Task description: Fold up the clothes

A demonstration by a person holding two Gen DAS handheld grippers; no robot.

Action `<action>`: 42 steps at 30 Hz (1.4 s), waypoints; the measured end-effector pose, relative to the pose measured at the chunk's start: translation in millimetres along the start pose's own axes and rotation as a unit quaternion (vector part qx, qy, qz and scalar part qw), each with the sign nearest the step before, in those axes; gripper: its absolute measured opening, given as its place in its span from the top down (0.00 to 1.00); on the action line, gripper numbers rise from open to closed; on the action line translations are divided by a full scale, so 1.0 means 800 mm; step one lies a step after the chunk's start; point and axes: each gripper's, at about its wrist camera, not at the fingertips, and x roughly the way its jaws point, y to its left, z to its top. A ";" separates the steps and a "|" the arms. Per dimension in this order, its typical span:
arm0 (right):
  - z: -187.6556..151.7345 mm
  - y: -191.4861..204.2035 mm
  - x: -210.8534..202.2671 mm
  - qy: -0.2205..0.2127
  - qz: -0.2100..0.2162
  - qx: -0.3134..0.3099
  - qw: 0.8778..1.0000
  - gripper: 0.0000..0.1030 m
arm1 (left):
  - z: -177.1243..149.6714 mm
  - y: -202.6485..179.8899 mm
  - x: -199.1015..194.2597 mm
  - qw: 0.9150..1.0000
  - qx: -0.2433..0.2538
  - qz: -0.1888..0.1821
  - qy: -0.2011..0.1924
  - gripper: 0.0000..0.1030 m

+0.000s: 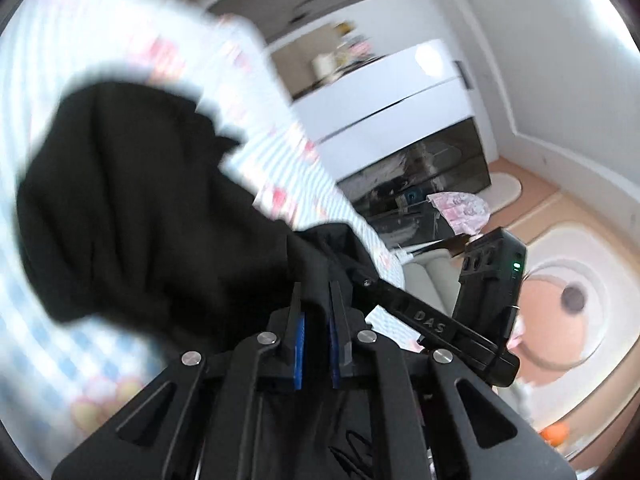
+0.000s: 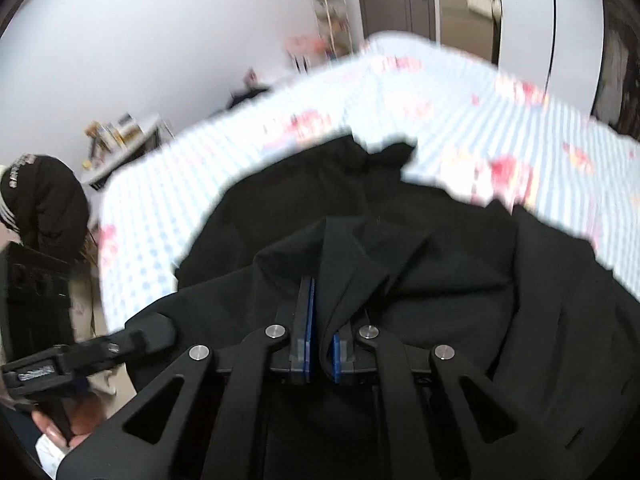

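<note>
Reading "DAS" on my right gripper (image 1: 430, 326), seen from the left wrist cam. One black garment (image 2: 420, 240), draped over the blue-striped bedsheet (image 2: 500, 128). Both jaws nearly closed, each pinching a fold of it: left gripper (image 1: 316, 300), right too. Motion blur hides any other text.

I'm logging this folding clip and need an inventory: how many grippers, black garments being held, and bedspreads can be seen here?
Grippers: 2, the left gripper and the right gripper, each shut on cloth.
Black garments held: 1, the black garment, also seen at.
Bedspreads: 1, the blue-and-white striped bedspread under the garment.
Total: 4
</note>
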 end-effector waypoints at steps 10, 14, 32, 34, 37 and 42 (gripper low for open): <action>-0.127 -0.122 -0.061 0.028 -0.078 0.131 0.988 0.90 | -0.084 -0.003 0.139 0.980 -0.037 -0.014 0.193 0.91; -0.134 -0.116 -0.084 0.006 -0.083 0.137 0.987 0.67 | -0.122 -0.009 0.182 0.968 -0.028 -0.009 0.248 0.91; -0.195 -0.136 -0.036 0.067 -0.006 0.190 0.980 0.88 | -0.090 0.009 0.155 0.972 -0.040 -0.016 0.229 0.50; -0.202 -0.147 -0.048 0.059 0.003 0.202 0.978 0.88 | -0.075 0.014 0.162 0.974 -0.063 -0.028 0.216 0.41; -0.212 -0.149 -0.052 0.064 0.003 0.198 0.978 0.88 | -0.078 0.018 0.204 0.968 -0.085 -0.045 0.232 0.32; -0.224 -0.156 -0.053 0.074 -0.009 0.207 0.976 0.90 | -0.085 0.023 0.255 0.960 -0.139 -0.062 0.237 0.35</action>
